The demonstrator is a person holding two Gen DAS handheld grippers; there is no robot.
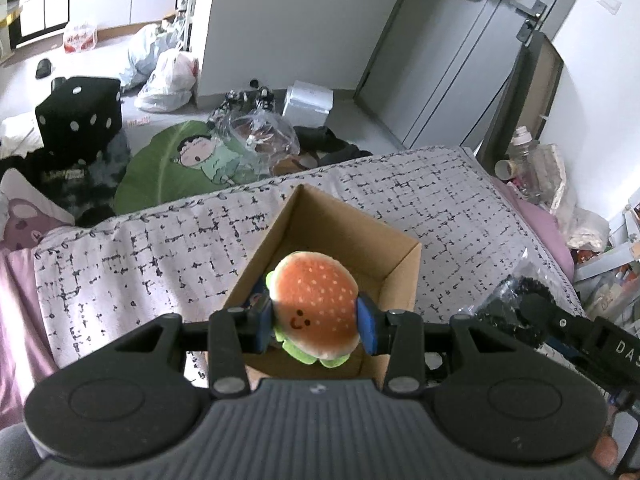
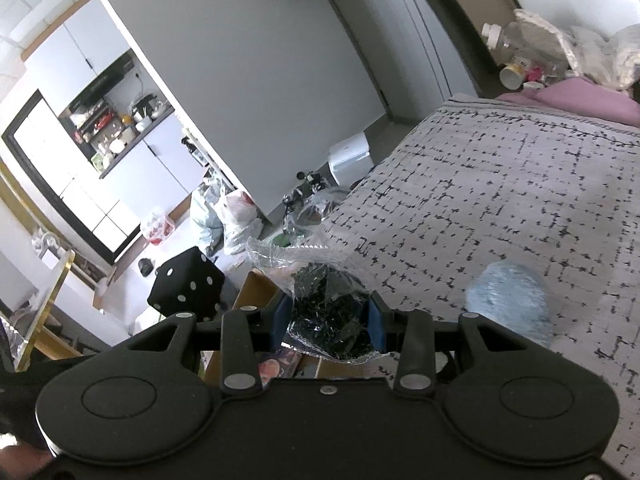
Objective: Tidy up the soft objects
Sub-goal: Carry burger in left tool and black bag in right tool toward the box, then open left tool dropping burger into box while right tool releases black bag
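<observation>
Plainly, the left gripper [image 1: 316, 316] has its two blue pads closed against the sides of a plush hamburger [image 1: 314, 306], the toy's sesame-dotted bun and small stitched smile facing the camera, its green lettuce frill poking out below; the toy hangs over the open cardboard box [image 1: 404, 276], which sits on the grey patterned bedspread [image 1: 160, 248] with one corner pointing away from the camera; whether the plush touches the box floor cannot be told from this angle. At the right edge of the left wrist view the other tool shows, carrying a dark fuzzy thing in clear plastic [image 1: 516, 304] just beside the box.

In the right wrist view the right gripper [image 2: 328, 320] is pinched on a clear plastic bag of black fuzzy material [image 2: 328, 316], the crinkled film flaring up above the pads; a brown edge of the cardboard box [image 2: 252, 292] shows below and to the left of the bag; a pale blue fluffy ball [image 2: 508, 300] lies on the bedspread [image 2: 500, 184] to the right, apart from the gripper; on the floor beyond the bed stand a black dice-shaped cushion [image 2: 186, 284] and some tied plastic bags [image 2: 236, 216].
</observation>
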